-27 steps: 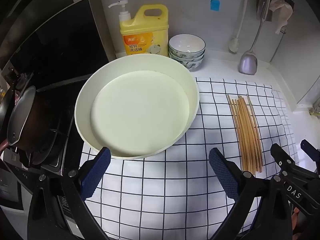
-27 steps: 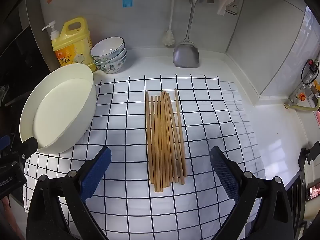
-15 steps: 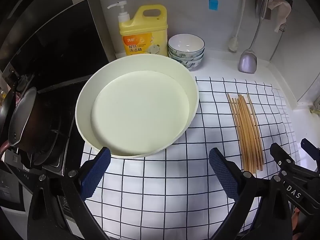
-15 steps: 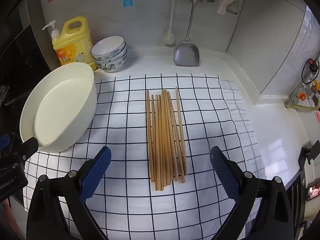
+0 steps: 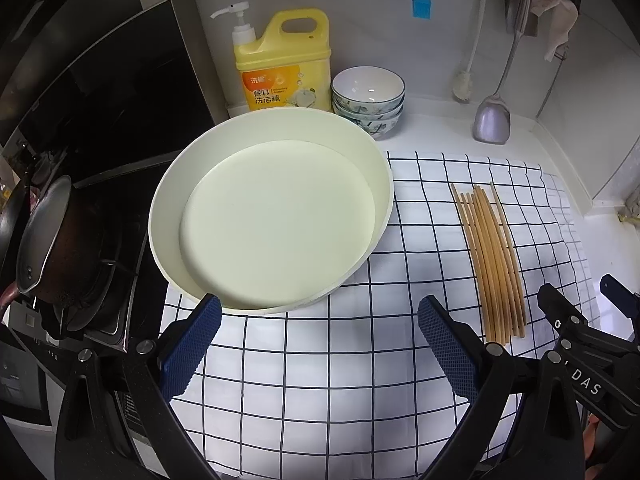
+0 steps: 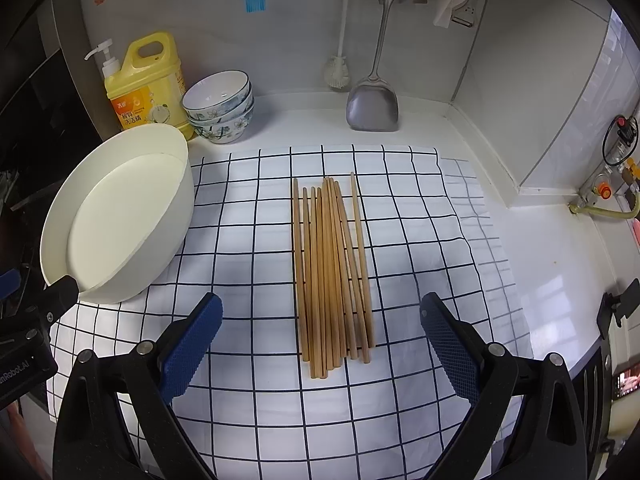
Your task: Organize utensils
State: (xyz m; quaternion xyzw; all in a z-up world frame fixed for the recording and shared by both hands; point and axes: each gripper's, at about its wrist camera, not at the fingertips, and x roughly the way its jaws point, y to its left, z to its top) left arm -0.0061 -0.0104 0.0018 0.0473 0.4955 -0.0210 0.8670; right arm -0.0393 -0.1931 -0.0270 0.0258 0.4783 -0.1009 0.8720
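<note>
The left gripper (image 5: 318, 342) has its blue-padded fingers (image 5: 191, 344) spread wide with nothing between them, held over the checked cloth (image 5: 320, 380) just in front of the white basin (image 5: 188, 280). The near rim of the basin sits right beyond the left finger's tip.

The right gripper (image 6: 320, 342) is likewise released, its fingers (image 6: 450, 354) wide apart and holding nothing. They frame the near ends of the chopsticks (image 6: 330, 272), which lie between them but farther out, untouched.

The chopsticks lie side by side in a loose bundle on the cloth (image 6: 248, 240), running away from the camera, one stick a little apart on the right side. From the left view the chopsticks (image 5: 490, 264) lie to the right of the basin, well apart from it, with the right gripper's black body at their near ends.

The basin (image 6: 168, 216) rests on the cloth's left part, nothing inside it. Behind it on the table (image 6: 540, 248) stand a yellow bottle (image 6: 146, 88) and stacked bowls (image 6: 222, 108), side by side. A spatula (image 6: 372, 108) and a brush (image 6: 338, 74) hang against the wall. Left of the basin, a pan (image 5: 52, 248) sits on the stove (image 5: 120, 280).
</note>
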